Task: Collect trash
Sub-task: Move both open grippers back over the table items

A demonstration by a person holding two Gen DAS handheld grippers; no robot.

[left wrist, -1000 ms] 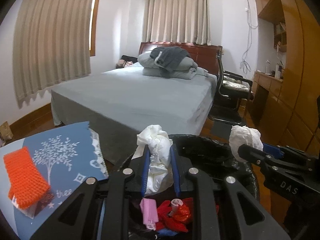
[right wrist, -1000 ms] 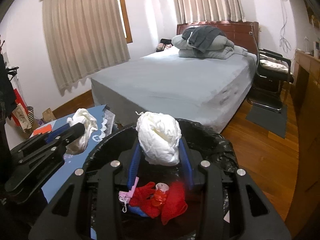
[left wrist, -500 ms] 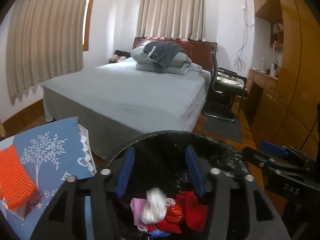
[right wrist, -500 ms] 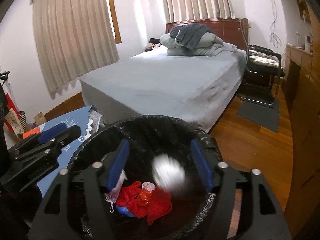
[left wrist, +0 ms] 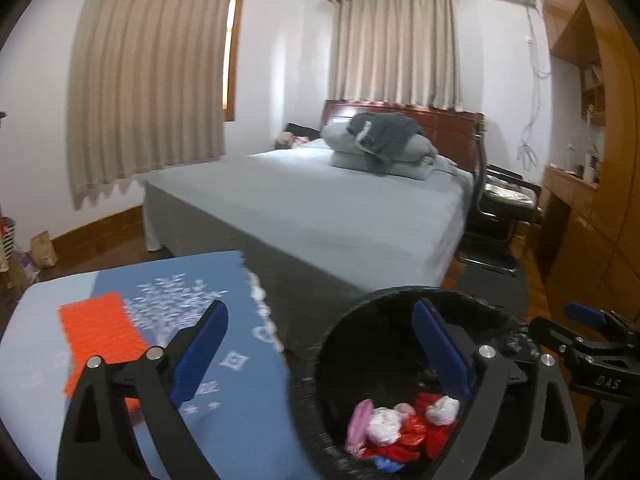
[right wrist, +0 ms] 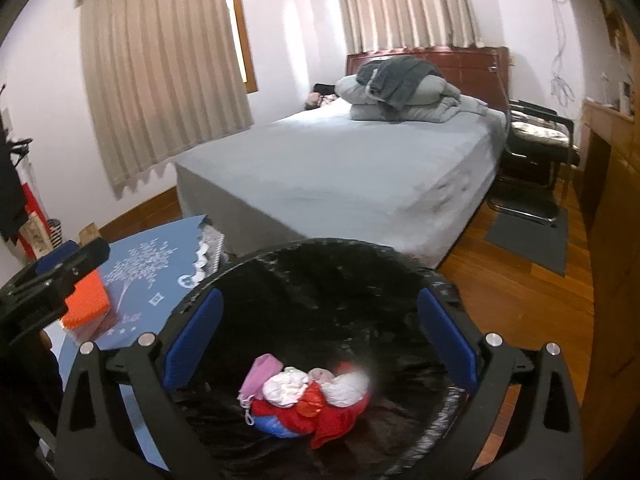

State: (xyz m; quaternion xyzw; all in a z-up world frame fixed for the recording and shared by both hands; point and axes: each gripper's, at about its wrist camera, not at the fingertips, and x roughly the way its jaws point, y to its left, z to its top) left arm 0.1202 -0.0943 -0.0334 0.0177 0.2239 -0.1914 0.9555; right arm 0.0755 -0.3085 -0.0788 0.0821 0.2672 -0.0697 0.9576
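Your left gripper (left wrist: pixel 320 344) and right gripper (right wrist: pixel 320 332) over black-lined bin (right wrist: pixel 320 264) — fingers spread, empty; white tissue wads (right wrist: pixel 288 388) lie inside on red trash (right wrist: pixel 332 416) — orange pad (left wrist: pixel 102 330) on table

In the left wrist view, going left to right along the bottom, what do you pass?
Orange knitted cloth → blue tablecloth with the white tree print → black-lined trash bin holding the dropped trash → right gripper at the far edge.
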